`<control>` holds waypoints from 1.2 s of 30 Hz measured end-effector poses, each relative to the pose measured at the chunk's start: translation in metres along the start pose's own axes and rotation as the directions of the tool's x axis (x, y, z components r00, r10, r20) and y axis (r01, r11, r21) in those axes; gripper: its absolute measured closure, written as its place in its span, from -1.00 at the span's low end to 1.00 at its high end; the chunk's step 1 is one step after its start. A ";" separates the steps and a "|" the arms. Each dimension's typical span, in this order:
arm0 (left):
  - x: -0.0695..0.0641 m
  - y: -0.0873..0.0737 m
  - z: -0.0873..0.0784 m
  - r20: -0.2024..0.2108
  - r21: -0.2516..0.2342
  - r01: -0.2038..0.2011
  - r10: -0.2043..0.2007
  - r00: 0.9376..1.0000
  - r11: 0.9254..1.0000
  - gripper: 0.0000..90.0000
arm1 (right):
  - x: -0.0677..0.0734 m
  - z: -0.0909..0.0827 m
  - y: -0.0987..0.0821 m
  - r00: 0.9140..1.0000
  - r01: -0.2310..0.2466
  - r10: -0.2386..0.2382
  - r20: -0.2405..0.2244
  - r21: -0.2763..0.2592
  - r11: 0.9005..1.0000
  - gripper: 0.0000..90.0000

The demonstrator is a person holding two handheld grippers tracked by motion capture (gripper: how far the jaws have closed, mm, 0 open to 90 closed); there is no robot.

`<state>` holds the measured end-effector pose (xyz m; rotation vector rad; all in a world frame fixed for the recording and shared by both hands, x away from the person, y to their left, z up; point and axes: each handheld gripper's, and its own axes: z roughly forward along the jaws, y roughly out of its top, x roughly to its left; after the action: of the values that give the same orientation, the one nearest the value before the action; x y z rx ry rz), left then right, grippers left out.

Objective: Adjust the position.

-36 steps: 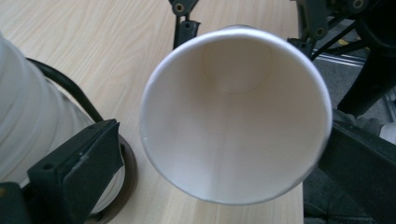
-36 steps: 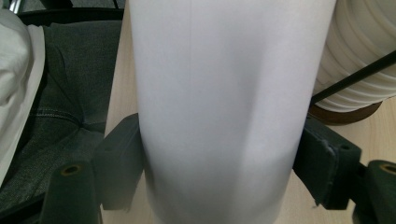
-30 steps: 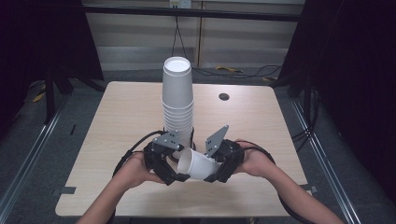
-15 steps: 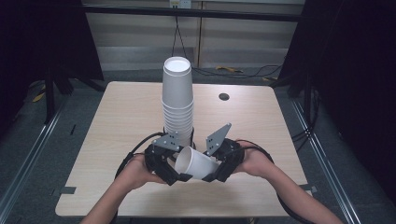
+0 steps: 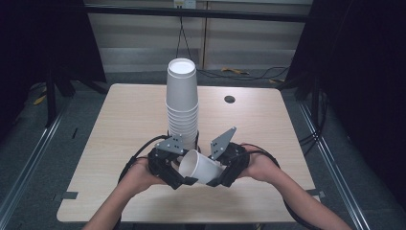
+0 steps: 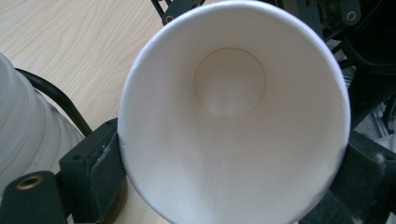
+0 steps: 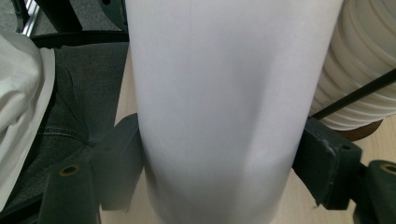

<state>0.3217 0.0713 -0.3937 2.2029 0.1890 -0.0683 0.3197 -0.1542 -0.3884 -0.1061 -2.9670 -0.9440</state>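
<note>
No writing, label, brand, number or sign can be read anywhere: the white paper cups (image 5: 182, 103) and the light wooden table (image 5: 119, 124) are plain.

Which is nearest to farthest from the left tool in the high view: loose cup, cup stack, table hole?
1. Loose cup: gripped by the left tool, lying sideways.
2. Cup stack: just behind, table centre.
3. Table hole: far side, to the right.

Even overhead light, dark surroundings (close-ups soft)
</note>
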 end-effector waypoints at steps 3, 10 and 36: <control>0.000 0.001 -0.001 -0.002 0.006 -0.004 0.004 1.000 1.000 -0.77 | 0.000 0.001 0.001 1.000 0.003 -0.003 0.000 0.001 1.000 -0.47; -0.002 0.004 -0.002 -0.014 0.028 -0.005 0.005 1.000 1.000 -0.72 | 0.001 0.003 0.001 1.000 0.004 -0.004 -0.001 -0.002 1.000 -0.48; 0.001 -0.005 -0.025 -0.076 0.126 0.064 -0.054 0.996 0.990 -0.70 | -0.012 -0.003 -0.045 0.980 -0.150 0.169 0.105 -0.167 0.974 -0.70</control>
<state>0.3212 0.0940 -0.3827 2.3302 0.2974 -0.0346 0.3285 -0.1934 -0.4124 -0.4122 -2.9264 -1.1893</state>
